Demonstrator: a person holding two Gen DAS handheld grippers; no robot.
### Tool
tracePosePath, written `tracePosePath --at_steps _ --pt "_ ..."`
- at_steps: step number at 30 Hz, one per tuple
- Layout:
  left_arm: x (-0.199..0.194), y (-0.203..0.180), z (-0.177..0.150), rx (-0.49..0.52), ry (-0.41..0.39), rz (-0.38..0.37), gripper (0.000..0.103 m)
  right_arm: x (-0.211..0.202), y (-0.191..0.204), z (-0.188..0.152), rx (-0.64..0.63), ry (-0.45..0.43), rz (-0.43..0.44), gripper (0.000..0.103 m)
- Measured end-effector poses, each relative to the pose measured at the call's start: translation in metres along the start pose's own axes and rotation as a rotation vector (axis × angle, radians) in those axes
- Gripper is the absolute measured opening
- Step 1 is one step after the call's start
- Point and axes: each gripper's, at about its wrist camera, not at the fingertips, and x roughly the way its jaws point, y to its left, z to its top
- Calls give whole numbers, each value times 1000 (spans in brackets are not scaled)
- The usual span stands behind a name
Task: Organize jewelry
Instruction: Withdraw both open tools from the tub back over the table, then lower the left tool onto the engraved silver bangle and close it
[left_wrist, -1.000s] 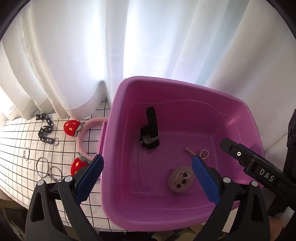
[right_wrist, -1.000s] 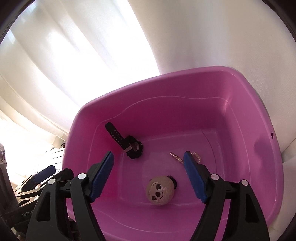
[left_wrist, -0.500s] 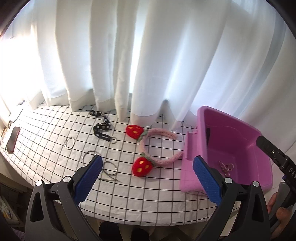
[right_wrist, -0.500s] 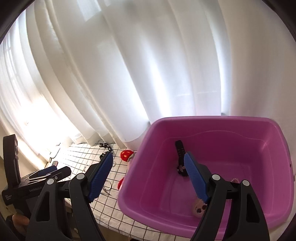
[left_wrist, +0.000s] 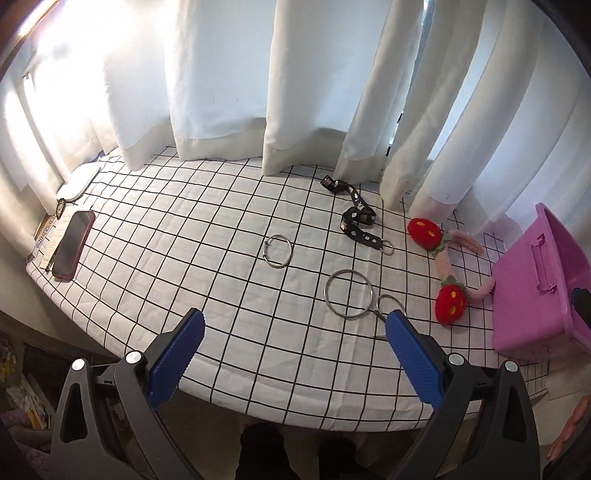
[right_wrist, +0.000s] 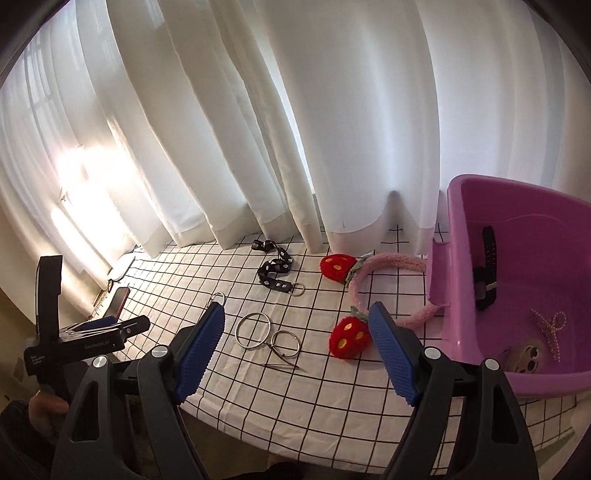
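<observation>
1. The left gripper (left_wrist: 295, 334) hangs over the near edge of the table (left_wrist: 166, 236), its blue pads wide apart with nothing between them.
2. The right gripper (right_wrist: 297, 328) also stands wide and empty – it points down at the checked cloth, with the left gripper's body in view at the lower left of its picture.
3. On the cloth lie three metal rings: a big ring (left_wrist: 348, 292), a twisted ring (left_wrist: 390, 304) touching its right side, and a small ring (left_wrist: 278, 251) apart to the left.
4. A black strap (left_wrist: 356, 219) with a ring at its end lies curled near the curtain (left_wrist: 221, 74).
5. A pink headband (right_wrist: 373, 284) with two red strawberries rests just beside the tub (right_wrist: 454, 229), one end against its wall.
6. The purple tub sits at the table's right end and holds a black watch (right_wrist: 487, 269), a pearl clip (right_wrist: 552, 325) and a round face charm (right_wrist: 528, 360) (partly hidden by the right finger).
7. A phone (left_wrist: 72, 243) lies at the far left edge – well apart from the jewelry.
</observation>
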Motion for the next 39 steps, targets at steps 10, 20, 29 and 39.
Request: tracePosePath --at_steps 10,20,29,39 --pt "76 55 19 125 92 -62 96 75 43 -50 132 72 -162 76" --pt "133 60 25 113 107 -64 96 147 48 -86 193 201 -216 76" --pt "178 48 27 126 68 -61 96 196 40 -102 244 206 -276 76" --pt "201 41 29 126 71 -76 96 211 39 -105 204 196 -348 76"
